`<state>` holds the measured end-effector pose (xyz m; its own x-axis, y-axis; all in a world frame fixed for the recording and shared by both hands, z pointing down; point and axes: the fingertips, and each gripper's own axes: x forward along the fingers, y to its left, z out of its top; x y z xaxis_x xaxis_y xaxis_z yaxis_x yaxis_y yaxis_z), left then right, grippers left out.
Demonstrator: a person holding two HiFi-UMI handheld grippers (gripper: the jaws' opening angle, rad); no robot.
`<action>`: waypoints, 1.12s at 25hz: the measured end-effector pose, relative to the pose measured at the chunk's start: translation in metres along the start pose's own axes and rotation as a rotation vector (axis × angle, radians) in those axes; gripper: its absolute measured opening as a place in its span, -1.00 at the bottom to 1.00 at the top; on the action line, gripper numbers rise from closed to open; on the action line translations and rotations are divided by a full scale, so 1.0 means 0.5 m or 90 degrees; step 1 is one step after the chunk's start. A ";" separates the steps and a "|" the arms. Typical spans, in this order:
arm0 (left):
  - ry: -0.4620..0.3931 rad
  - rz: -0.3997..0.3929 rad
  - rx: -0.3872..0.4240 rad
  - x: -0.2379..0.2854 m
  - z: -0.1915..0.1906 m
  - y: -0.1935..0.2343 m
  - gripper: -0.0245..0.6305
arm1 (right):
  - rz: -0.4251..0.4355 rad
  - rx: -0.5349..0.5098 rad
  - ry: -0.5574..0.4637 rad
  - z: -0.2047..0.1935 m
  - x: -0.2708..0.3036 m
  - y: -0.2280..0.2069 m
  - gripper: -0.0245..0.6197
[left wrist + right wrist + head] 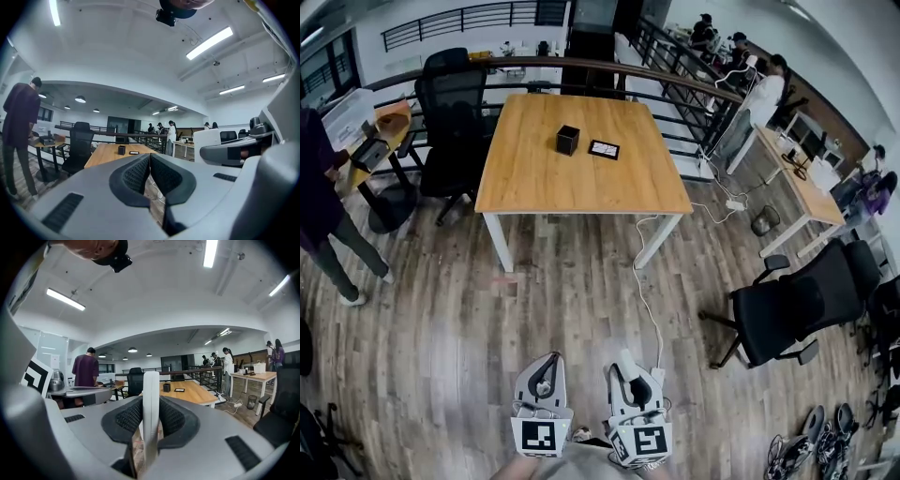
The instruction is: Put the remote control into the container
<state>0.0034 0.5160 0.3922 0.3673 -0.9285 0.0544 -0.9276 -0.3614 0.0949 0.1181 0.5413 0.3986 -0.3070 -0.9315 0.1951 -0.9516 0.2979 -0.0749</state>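
Left gripper [547, 362] sits low centre-left in the head view, over the wood floor [487, 319]. Its fingers [135, 175] are pressed together with nothing between them.
Right gripper [630, 375] is just beside it, low centre. Its fingers are pinching a white remote control [151, 394]: slim, upright between the pads, top end poking past the fingertips. In the head view the remote shows as a white sliver.
Container [568, 140] is a small black box on the wooden tabletop [534, 183], upper centre of the frame, well apart from both grippers.
A flat black rectangular item [604, 149] lies just right of the container, not touching. Can't tell what it is.
Both gripper views face that tabletop, with the container small at mid-frame.
A white cable [647, 281] runs over the floor from the table's near right leg toward the grippers.
One black office chair [450, 112] stands at the table's left side, another [797, 305] at frame right.
A person in a dark top [319, 197] is at the left edge.
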 end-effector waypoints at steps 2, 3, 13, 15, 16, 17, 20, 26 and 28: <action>0.004 -0.005 -0.007 0.035 0.008 0.046 -0.88 | 0.000 -0.006 0.001 0.016 0.051 0.019 -0.60; 0.006 -0.006 -0.011 0.050 0.012 0.068 -0.88 | 0.001 -0.008 0.004 0.021 0.076 0.030 -0.60; -0.014 -0.009 -0.043 0.167 0.058 0.251 -0.88 | 0.018 -0.023 0.011 0.063 0.274 0.123 -0.60; -0.020 -0.006 -0.049 0.176 0.066 0.269 -0.88 | 0.018 -0.022 0.015 0.066 0.293 0.129 -0.60; -0.022 -0.007 -0.047 0.181 0.068 0.275 -0.88 | 0.017 -0.022 0.016 0.068 0.303 0.129 -0.60; -0.019 -0.009 -0.045 0.185 0.065 0.281 -0.88 | 0.017 -0.023 0.017 0.068 0.313 0.130 -0.60; 0.005 -0.006 -0.048 0.202 0.042 0.298 -0.88 | 0.022 -0.023 0.023 0.065 0.344 0.130 -0.60; 0.006 0.006 -0.040 0.257 0.036 0.314 -0.88 | 0.036 -0.019 0.020 0.068 0.410 0.105 -0.60; 0.006 0.013 -0.035 0.287 0.038 0.319 -0.88 | 0.045 -0.017 0.019 0.071 0.438 0.091 -0.60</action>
<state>-0.0934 0.3235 0.3963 0.3499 -0.9344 0.0667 -0.9296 -0.3374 0.1485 0.0082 0.3432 0.4030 -0.3737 -0.9013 0.2189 -0.9272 0.3690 -0.0638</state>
